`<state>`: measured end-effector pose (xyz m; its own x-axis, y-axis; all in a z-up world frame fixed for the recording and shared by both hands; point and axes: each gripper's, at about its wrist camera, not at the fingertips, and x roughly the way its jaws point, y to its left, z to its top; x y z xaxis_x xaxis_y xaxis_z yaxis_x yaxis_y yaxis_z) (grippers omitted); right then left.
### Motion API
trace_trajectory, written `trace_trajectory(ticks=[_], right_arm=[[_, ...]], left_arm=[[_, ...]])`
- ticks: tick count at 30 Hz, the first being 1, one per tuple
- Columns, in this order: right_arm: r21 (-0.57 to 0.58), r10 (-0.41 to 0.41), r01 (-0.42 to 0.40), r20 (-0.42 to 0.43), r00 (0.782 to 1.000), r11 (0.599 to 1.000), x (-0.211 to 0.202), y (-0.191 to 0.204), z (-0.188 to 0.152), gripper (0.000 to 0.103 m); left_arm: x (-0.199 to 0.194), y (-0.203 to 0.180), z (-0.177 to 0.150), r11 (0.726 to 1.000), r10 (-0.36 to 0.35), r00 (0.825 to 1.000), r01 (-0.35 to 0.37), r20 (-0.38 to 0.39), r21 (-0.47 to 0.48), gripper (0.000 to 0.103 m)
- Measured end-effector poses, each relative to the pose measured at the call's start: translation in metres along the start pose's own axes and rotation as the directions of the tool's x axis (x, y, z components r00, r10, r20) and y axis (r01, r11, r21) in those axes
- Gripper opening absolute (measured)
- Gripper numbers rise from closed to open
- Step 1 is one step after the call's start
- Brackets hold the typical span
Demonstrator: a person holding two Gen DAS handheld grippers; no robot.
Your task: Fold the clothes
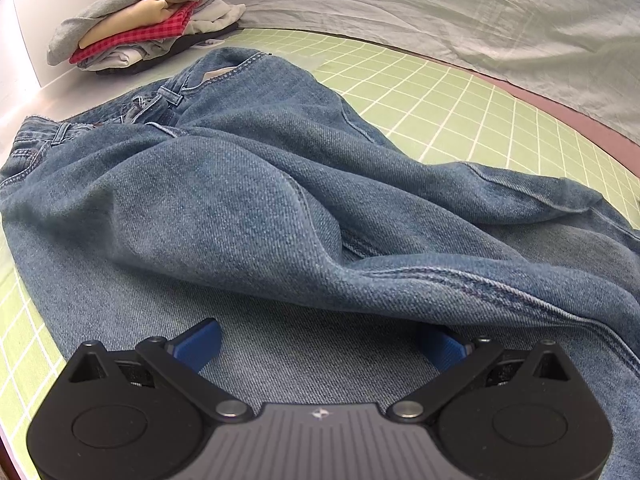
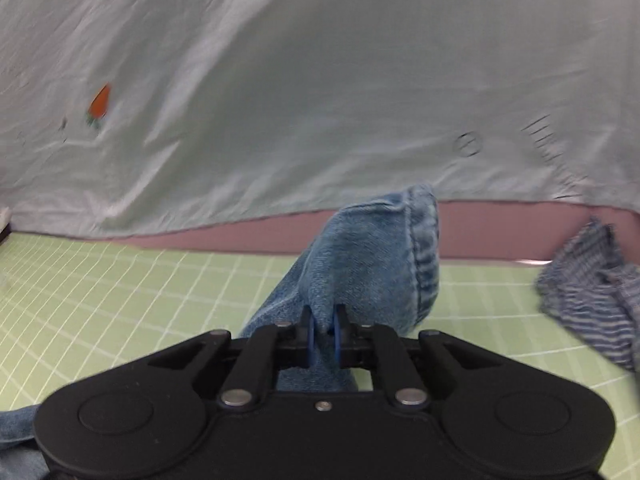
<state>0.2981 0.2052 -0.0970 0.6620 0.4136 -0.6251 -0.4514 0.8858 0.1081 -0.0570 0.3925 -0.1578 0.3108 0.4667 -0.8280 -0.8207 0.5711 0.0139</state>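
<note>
Left wrist view showed the jeans (image 1: pixel 280 184) rumpled and unfolded on the mat (image 1: pixel 460 104), left gripper (image 1: pixel 320 344) spread wide over them. The right gripper (image 2: pixel 324 332) pinched a denim hem. A folded pile (image 1: pixel 140 24) lay done; a striped cloth (image 2: pixel 592 292) waited.

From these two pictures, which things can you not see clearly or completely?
- Left wrist view: the right finger of the left tool goes under a fold of the jeans; its tip is hidden.
- Left wrist view: the lower garments in the folded pile are covered by the upper ones.
- Right wrist view: the striped cloth is blurred and cut by the right edge.
- Right wrist view: the small prints on the sheet are unreadable.
</note>
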Motion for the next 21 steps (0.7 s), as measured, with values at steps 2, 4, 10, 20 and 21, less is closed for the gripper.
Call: trace_trajectory(ticks=[2,4,10,20,21], right_arm=[[-0.003,0.053,-0.054,-0.067,0.996,0.999,0.018,0.012,-0.008,0.016],[-0.017,0.057,-0.058,-0.070,0.996,0.998,0.019,0.019,-0.021,0.019],[0.195,0.135,-0.132,-0.003,0.991,0.972,-0.021,-0.023,-0.026,0.038],[0.317,-0.001,0.010,-0.028,1.000,0.948,-0.041,-0.086,-0.044,0.032],[0.313,0.009,0.003,-0.038,0.999,0.950,-0.037,-0.086,-0.045,0.032]], left_arm=[[0.000,0.001,0.001,1.000,0.000,1.000,0.000,-0.003,0.000,0.103],[0.000,0.001,0.001,1.000,0.000,1.000,0.000,-0.004,0.000,0.103],[0.000,0.001,-0.001,1.000,0.000,1.000,0.000,0.003,0.001,0.103],[0.002,-0.001,0.000,1.000,0.006,1.000,-0.006,-0.001,-0.007,0.103],[0.002,-0.001,0.000,1.000,0.006,1.000,-0.006,-0.001,-0.007,0.103]])
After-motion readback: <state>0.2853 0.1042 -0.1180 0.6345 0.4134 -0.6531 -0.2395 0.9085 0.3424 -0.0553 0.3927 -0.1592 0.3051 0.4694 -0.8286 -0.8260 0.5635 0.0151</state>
